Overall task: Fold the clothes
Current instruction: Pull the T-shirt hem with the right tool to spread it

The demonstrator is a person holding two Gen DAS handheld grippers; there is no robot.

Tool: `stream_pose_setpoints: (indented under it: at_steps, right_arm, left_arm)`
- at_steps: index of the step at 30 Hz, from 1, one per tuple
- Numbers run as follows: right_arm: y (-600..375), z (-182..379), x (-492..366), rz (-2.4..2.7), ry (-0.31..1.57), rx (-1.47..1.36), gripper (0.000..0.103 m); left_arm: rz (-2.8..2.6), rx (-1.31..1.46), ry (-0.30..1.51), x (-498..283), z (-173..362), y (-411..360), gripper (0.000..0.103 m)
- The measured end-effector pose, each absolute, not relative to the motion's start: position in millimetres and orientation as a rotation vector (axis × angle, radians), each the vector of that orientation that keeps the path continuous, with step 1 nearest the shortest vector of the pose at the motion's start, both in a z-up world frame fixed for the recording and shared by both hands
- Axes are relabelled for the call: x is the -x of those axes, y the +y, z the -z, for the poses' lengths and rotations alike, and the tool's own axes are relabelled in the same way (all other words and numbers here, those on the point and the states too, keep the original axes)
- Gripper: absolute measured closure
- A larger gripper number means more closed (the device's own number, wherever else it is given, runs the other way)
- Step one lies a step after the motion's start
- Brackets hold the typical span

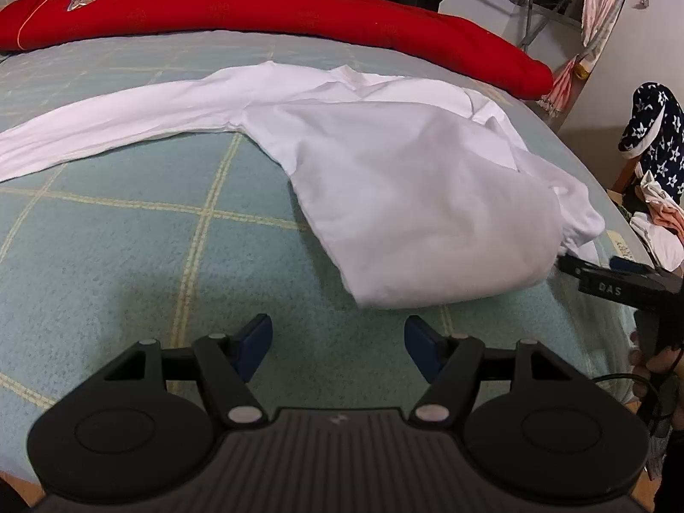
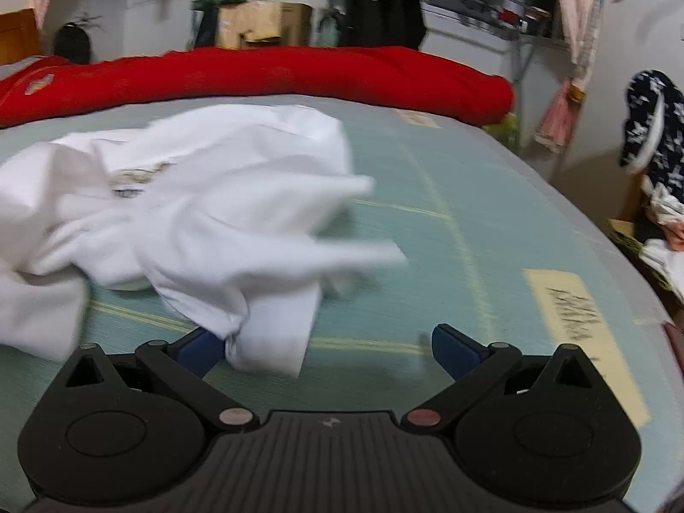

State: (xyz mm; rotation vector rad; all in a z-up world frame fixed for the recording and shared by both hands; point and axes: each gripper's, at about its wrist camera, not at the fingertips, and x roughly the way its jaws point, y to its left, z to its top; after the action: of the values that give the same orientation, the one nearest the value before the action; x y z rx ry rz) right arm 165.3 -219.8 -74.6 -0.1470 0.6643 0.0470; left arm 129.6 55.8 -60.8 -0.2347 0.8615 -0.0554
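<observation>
Saw a white shirt point(image 1: 410, 196) on a pale green blanket point(image 1: 128, 256) with yellow grid lines, beside a red quilt point(image 1: 265, 8).

Shirt point(image 1: 384, 179) on bed point(image 1: 128, 265) (sleeve stretched left), quilt point(image 1: 256, 13) behind

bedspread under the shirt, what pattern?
Pale teal bedspread with a yellow grid; clearest in the left wrist view.

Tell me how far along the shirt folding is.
Partly done: the white shirt lies on the bed with its right side folded over. In hand: the open right gripper is at the bunched sleeve. Left: the long sleeve lies spread out; the open left gripper holds nothing.
</observation>
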Motion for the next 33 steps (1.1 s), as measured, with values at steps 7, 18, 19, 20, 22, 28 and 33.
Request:
stream_pose_setpoints:
  at_steps: [7, 18, 19, 20, 22, 28, 33]
  right_arm:
    - [-245, 66, -156, 0.008, 0.673, 0.116, 0.000]
    - [-175, 70, -168, -0.082, 0.569, 0.233, 0.000]
    - [-176, 72, -173, -0.058, 0.566, 0.241, 0.000]
    - [-179, 72, -174, -0.037, 0.558, 0.243, 0.000]
    - [-189, 68, -172, 0.004, 0.536, 0.235, 0.000]
    - [-223, 59, -171, 0.132, 0.501, 0.323, 0.000]
    - [-246, 31, -171, 0.275, 0.404, 0.369, 0.000]
  left_arm:
    - [0.077, 0.219, 0.847, -131, 54, 49, 0.033]
    - [0.082, 0.198, 0.853, -126, 51, 42, 0.033]
    - [0.079, 0.199, 0.852, -125, 51, 43, 0.032]
    - [0.077, 0.199, 0.851, -125, 50, 44, 0.032]
    - [0.074, 0.199, 0.851, -125, 50, 45, 0.031]
    - [0.095, 0.187, 0.848, -129, 50, 39, 0.031]
    - [0.115, 0.178, 0.839, -128, 46, 33, 0.031]
